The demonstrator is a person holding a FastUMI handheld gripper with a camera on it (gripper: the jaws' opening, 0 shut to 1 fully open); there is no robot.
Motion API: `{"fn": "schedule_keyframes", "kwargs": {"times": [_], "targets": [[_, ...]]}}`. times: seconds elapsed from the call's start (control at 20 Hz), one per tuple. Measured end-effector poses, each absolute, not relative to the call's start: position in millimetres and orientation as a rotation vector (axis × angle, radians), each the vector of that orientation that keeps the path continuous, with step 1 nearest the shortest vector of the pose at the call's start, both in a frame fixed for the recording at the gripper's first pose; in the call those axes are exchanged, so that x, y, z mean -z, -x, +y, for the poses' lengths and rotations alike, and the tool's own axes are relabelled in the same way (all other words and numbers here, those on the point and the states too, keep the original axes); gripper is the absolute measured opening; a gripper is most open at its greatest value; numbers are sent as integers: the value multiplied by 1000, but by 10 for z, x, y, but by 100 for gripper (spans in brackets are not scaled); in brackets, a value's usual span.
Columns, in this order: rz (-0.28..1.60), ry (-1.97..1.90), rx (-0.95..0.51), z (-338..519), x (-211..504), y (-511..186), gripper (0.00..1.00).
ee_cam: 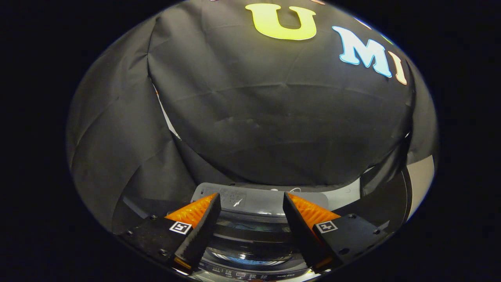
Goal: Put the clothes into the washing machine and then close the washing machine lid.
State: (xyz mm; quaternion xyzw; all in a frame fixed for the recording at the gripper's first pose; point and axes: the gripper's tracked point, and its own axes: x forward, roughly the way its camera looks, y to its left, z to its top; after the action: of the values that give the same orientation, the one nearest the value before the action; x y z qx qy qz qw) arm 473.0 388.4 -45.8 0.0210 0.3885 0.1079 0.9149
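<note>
The gripper [250,203] fingers stand apart, holding nothing, above the washing machine [254,235], whose glass lid [250,231] looks closed, so little seems left.

Washing machine [258,203] front hidden — claw [250,201] fingers cover its sides.

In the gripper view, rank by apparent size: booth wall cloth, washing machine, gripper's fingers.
1. Booth wall cloth.
2. Washing machine, seen between and beyond the open gripper.
3. Fingers; nearness inflates them, so their rank against the machine is unsure.
</note>
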Motion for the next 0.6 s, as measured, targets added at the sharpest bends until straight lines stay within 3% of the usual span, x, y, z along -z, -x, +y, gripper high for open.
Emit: {"fn": "schedule_keyframes", "kwargs": {"times": [0.6], "targets": [[891, -70, -243, 3880, 985, -3787, 99]]}}
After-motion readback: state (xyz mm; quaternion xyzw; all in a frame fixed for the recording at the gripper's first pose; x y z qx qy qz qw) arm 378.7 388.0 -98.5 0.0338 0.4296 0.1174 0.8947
